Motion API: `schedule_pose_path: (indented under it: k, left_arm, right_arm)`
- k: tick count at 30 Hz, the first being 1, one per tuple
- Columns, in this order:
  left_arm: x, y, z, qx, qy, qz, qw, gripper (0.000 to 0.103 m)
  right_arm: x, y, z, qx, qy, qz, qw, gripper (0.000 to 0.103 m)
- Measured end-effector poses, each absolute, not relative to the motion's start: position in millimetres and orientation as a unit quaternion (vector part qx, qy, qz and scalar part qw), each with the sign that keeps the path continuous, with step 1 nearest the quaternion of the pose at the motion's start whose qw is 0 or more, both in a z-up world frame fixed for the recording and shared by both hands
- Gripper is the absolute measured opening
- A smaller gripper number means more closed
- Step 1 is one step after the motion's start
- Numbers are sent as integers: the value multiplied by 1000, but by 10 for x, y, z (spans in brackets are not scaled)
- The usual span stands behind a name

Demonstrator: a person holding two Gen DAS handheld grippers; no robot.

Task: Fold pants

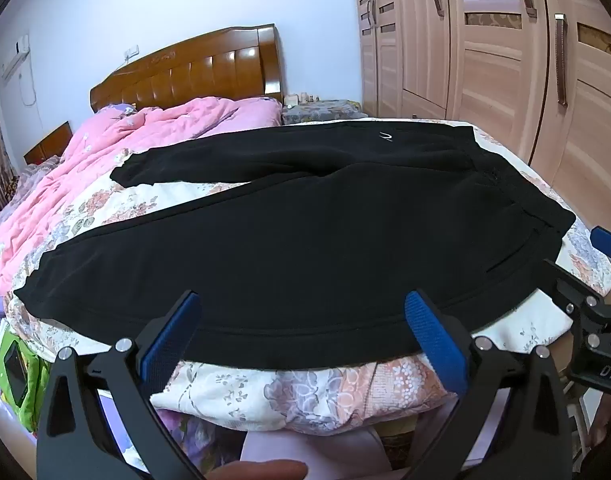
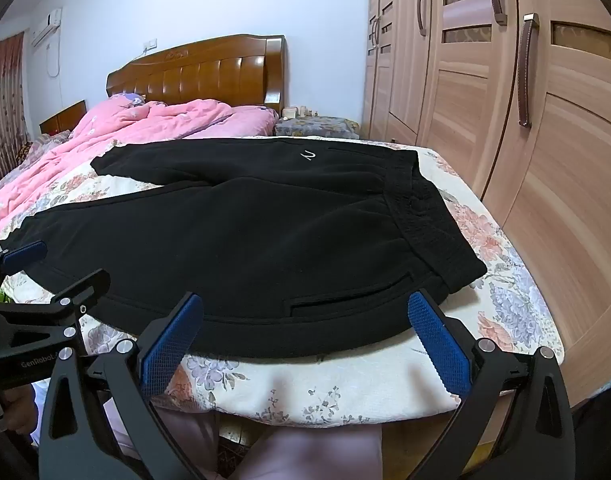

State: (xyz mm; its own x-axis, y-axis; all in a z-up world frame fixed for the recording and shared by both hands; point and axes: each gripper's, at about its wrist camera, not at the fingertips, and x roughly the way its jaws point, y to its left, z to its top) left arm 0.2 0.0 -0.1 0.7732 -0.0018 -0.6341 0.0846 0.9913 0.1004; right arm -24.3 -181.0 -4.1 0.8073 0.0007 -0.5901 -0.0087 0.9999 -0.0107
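Note:
Black pants (image 1: 305, 240) lie flat on the floral bedsheet (image 1: 285, 392), waistband to the right, the two legs spread apart toward the left. They also show in the right wrist view (image 2: 245, 240), with a small white logo near the far hip. My left gripper (image 1: 303, 304) is open and empty, hovering over the near edge of the front leg. My right gripper (image 2: 305, 306) is open and empty, over the near edge by the hip pocket. Each gripper shows at the edge of the other's view.
A pink quilt (image 1: 105, 152) is bunched on the far left of the bed before a wooden headboard (image 1: 193, 68). Wardrobe doors (image 2: 505, 100) stand close on the right. A green object (image 1: 17, 372) sits low on the left beside the bed.

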Motion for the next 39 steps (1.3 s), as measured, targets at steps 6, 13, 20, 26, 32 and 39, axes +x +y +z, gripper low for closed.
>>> schedule_pose_path:
  k: [6, 13, 20, 26, 32, 39]
  left_arm:
    - [-1, -3, 1, 61, 335, -22, 940, 102]
    - [-1, 4, -4, 60, 335, -22, 940, 102]
    - [-8, 11, -6, 59, 336, -22, 940, 102]
    - [-5, 30, -35, 58, 340, -19, 938, 102]
    - [8, 7, -50, 61, 346, -17, 936, 102]
    - [15, 3, -67, 61, 349, -17, 935, 102]
  right_arm:
    - [-238, -1809, -42, -8, 312, 2, 950, 99]
    - [-247, -1793, -40, -8, 310, 1, 951, 99]
    - [-229, -1827, -44, -8, 311, 0, 950, 99]
    - [-212, -1854, -36, -8, 312, 1, 950, 99]
    - [-247, -1815, -51, -7, 313, -1, 950, 99]
    - [-245, -1822, -54, -7, 314, 0, 950, 99]
